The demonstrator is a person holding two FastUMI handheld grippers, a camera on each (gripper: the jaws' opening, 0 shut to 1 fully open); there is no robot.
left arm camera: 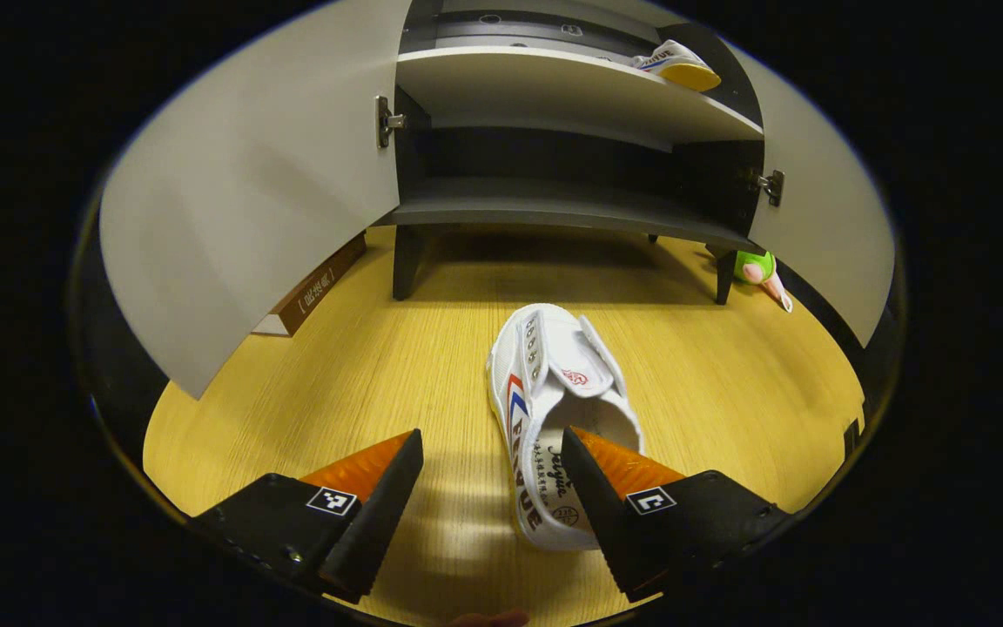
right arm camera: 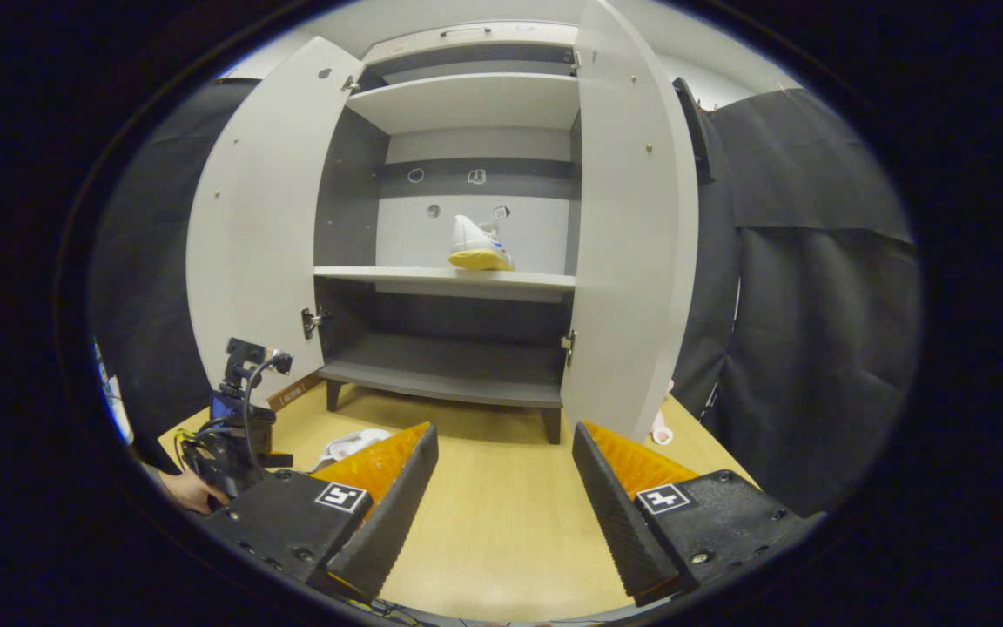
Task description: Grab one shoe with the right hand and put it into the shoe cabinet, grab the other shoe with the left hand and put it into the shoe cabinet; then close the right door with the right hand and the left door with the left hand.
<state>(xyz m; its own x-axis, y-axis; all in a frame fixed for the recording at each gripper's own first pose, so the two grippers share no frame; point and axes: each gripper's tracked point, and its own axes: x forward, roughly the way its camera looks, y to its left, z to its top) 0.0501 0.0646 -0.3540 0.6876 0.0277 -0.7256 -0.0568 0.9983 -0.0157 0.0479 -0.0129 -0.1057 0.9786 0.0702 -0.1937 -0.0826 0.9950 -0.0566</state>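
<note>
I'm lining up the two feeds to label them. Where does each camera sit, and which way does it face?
Left gripper view: rides low over the floor, facing the white shoe and cabinet base; own open jaws below.
Right gripper view: farther back, facing the open cabinet; own open jaws, plus a hand.
Shared: cabinet, shelved shoe, floor shoe.

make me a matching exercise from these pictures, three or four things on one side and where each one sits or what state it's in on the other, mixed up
Things:
1. shoe on the shelf
2. shoe on the floor
3. cabinet doors
4. right gripper

Places or states:
A. both swung open
B. open, holding nothing, facing the cabinet
C. on the middle shelf, toward its right side
D. on the wooden floor, between the left gripper's open fingers

Pairs: 1-C, 2-D, 3-A, 4-B
</note>
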